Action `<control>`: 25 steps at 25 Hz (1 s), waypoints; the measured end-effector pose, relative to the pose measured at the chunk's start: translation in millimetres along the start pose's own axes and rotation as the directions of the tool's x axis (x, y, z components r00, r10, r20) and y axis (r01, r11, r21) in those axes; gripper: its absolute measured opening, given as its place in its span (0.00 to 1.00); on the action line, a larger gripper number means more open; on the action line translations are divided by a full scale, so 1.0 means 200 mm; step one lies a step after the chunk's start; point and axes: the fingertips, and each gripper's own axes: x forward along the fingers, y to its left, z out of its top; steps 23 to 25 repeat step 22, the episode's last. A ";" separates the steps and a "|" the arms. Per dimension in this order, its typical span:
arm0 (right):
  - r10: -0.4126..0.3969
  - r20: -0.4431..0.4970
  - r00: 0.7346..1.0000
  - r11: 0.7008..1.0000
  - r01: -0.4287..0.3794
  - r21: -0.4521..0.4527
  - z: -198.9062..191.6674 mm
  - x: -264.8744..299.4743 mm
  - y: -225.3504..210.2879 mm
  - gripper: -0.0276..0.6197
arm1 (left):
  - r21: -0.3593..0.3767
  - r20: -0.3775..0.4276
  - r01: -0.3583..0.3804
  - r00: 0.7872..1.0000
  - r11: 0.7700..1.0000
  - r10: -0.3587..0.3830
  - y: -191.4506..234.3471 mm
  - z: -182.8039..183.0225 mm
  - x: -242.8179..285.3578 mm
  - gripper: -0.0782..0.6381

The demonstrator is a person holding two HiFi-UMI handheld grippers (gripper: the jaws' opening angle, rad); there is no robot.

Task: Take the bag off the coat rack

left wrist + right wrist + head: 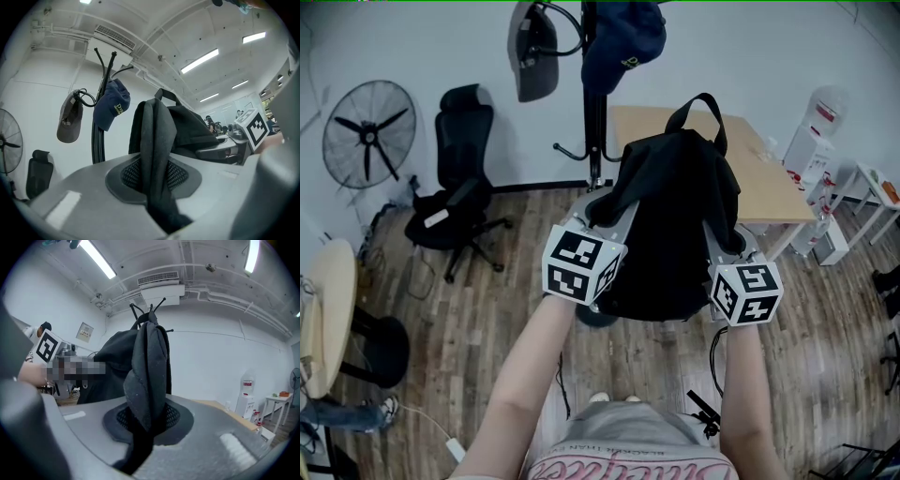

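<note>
A black backpack (675,225) hangs in the air in front of me, held by its two shoulder straps. My left gripper (605,208) is shut on the left strap (157,150), which runs up between its pads. My right gripper (719,234) is shut on the other strap (147,371). The black coat rack (593,94) stands just behind the bag, and I cannot tell whether the bag's top loop (698,108) touches it. A grey cap (532,52) and a navy cap (623,37) hang on the rack's hooks. In the left gripper view the rack (98,136) stands left of the bag (192,126).
A black office chair (455,197) and a floor fan (367,131) stand at the left. A wooden table (764,169) and a water dispenser (817,136) are at the right. A round table (328,309) sits at the left edge. Cables lie on the wooden floor.
</note>
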 end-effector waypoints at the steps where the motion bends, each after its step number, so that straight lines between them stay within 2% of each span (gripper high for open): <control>1: -0.005 0.004 1.000 1.000 0.005 -0.001 0.01 -0.01 -0.01 0.10 | 0.002 0.004 0.004 1.000 1.000 -0.004 -0.01 0.01 0.00 0.24; 16: -0.064 0.036 0.997 0.998 0.065 -0.007 0.07 -0.08 -0.08 0.10 | 0.016 0.038 0.047 0.998 0.999 -0.047 -0.07 0.10 0.06 0.24; 25: -0.066 0.025 0.997 0.998 0.067 -0.012 0.07 -0.08 -0.10 0.10 | 0.007 0.030 0.048 0.998 0.999 -0.049 -0.07 0.11 0.08 0.24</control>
